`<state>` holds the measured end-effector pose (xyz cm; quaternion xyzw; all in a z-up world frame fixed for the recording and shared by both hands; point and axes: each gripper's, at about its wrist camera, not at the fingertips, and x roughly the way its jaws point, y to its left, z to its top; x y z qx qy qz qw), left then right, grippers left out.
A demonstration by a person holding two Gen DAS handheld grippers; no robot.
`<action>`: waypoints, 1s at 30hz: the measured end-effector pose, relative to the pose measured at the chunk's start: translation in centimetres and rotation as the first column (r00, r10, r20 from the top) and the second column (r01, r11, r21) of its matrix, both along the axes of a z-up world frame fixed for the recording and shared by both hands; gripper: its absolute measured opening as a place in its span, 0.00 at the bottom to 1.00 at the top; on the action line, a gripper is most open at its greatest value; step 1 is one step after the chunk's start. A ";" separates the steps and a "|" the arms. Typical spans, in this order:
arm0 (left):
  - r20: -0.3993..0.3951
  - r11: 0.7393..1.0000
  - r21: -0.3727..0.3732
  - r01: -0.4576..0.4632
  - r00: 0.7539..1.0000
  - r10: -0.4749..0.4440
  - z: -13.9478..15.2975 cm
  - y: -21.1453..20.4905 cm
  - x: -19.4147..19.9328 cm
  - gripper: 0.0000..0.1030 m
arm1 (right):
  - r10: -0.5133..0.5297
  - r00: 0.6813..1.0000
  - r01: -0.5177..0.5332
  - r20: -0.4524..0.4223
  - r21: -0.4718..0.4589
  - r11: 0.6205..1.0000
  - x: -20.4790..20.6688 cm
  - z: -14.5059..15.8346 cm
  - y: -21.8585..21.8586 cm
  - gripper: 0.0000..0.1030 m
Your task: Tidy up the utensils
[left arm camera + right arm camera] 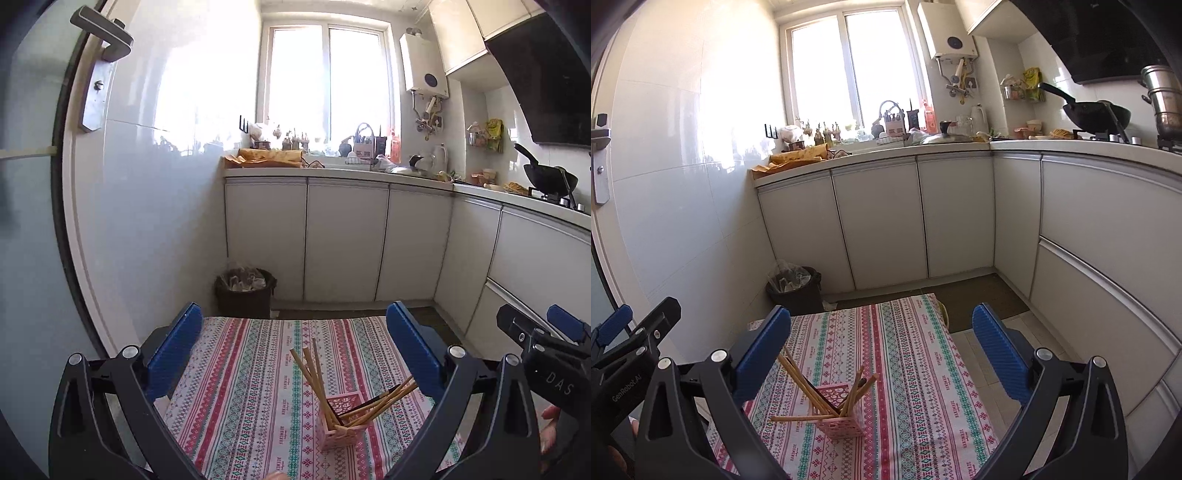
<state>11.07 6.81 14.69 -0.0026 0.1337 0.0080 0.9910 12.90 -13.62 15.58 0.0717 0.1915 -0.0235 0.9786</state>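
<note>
A pink perforated holder stands on a striped patterned tablecloth. Several wooden chopsticks lean out of it in different directions. My left gripper is open and empty, held above and behind the holder. In the right wrist view the same holder with chopsticks sits between the fingers' lines. My right gripper is open and empty, above the cloth. Each gripper shows at the other view's edge: the right gripper and the left gripper.
A black bin with a bag stands on the floor beyond the table, by white cabinets. A cluttered counter runs under the window. A wok sits on the stove at right. A door with a handle is at left.
</note>
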 end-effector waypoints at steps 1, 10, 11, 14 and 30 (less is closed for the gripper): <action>0.002 1.000 0.011 -0.005 1.000 0.005 -0.1 -0.1 -0.3 0.93 | 0.001 1.000 -0.001 -0.002 -0.010 1.000 -0.2 -0.1 0.0 0.93; -0.001 0.999 0.024 -0.044 0.999 0.044 -1.1 -0.3 -2.9 0.93 | -0.018 1.000 0.017 -0.024 -0.017 1.000 -2.4 -1.2 -0.4 0.93; -0.003 0.999 0.026 -0.044 0.999 0.044 -1.2 -0.4 -3.1 0.93 | -0.020 0.999 0.020 -0.028 -0.014 1.000 -2.7 -1.2 -0.6 0.93; -0.021 0.999 0.022 -0.033 0.999 0.034 -1.5 -0.5 -3.8 0.93 | -0.025 0.999 0.025 -0.036 -0.013 1.000 -3.4 -1.4 -0.8 0.93; -0.106 1.000 0.006 -0.024 0.994 0.024 -3.7 -1.3 -7.6 0.93 | -0.055 0.993 0.052 -0.106 -0.035 0.998 -8.4 -3.3 -1.1 0.93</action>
